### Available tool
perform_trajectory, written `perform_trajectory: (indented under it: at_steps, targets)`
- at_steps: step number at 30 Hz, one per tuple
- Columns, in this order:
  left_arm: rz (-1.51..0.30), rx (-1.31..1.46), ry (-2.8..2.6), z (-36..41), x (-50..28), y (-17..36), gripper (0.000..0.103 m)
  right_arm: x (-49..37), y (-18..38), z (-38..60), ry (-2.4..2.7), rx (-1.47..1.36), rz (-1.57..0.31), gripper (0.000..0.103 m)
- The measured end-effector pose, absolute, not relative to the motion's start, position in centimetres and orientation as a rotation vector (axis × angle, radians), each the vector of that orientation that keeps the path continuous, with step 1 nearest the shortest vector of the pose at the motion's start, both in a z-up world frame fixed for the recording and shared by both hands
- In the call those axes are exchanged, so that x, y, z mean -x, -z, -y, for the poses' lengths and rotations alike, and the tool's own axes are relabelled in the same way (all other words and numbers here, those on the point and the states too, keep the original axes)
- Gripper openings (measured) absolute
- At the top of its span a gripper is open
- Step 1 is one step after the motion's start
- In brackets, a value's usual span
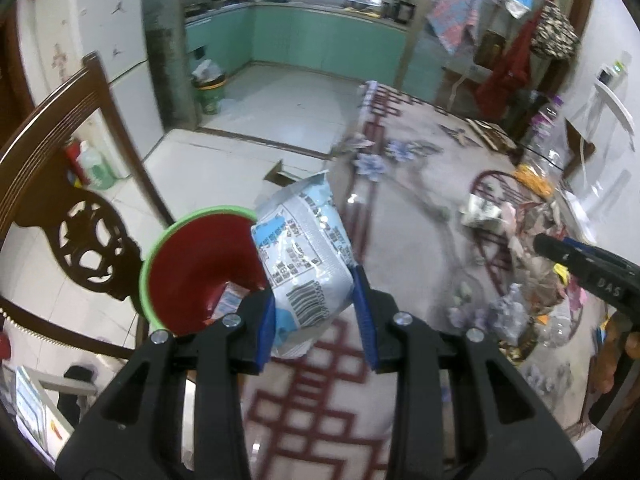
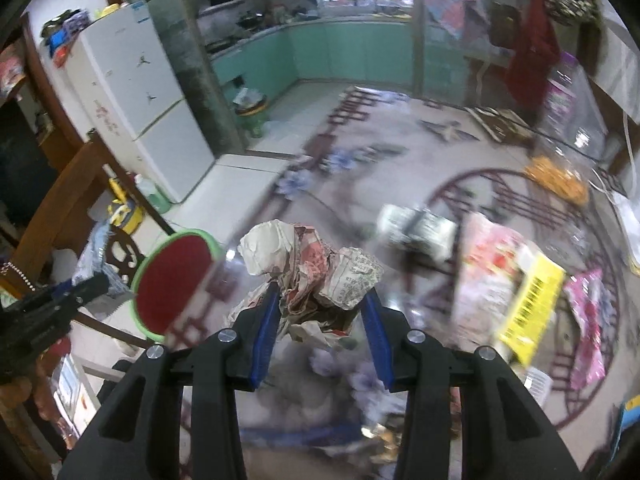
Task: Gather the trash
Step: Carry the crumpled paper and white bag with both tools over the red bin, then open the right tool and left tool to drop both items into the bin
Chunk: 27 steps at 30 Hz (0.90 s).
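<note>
My left gripper (image 1: 316, 304) is shut on a white and blue snack wrapper (image 1: 300, 256) with a barcode, held above the table next to a red bin with a green rim (image 1: 192, 264). My right gripper (image 2: 320, 300) is shut on a wad of crumpled printed paper (image 2: 312, 264), held above the table. The red bin (image 2: 172, 284) shows to its left. More trash lies on the table: a yellow barcoded pack (image 2: 528, 304), a pink wrapper (image 2: 588, 312), a crumpled white wrapper (image 2: 416, 228). The right gripper also shows in the left wrist view (image 1: 540, 244) and the left gripper in the right wrist view (image 2: 96, 280).
The table has a patterned cloth under glass (image 1: 400, 208). A carved wooden chair (image 1: 80, 200) stands left of the bin. A pile of wrappers (image 1: 532, 264) sits on the right. A green floor bin (image 1: 208, 92), a fridge (image 2: 132, 92) and kitchen cabinets lie beyond.
</note>
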State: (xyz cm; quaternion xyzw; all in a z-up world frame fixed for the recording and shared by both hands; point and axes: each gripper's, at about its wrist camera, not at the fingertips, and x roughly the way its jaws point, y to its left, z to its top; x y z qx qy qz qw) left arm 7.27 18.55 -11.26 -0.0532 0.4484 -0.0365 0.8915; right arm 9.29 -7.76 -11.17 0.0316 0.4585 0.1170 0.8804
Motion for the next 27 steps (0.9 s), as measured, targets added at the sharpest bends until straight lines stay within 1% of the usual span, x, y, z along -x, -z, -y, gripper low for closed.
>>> perform_trajectory:
  at_steps: [15, 27]
  targets:
    - [-0.938, 0.089, -0.027, -27.5, -10.7, 12.6, 0.034, -12.0, 10.8, -2.9, -0.371, -0.062, -0.926, 0.039]
    - [-0.924, 0.083, -0.015, -32.2, -13.7, 12.6, 0.034, -14.7, 12.1, -10.1, -0.419, -0.056, -0.943, 0.04]
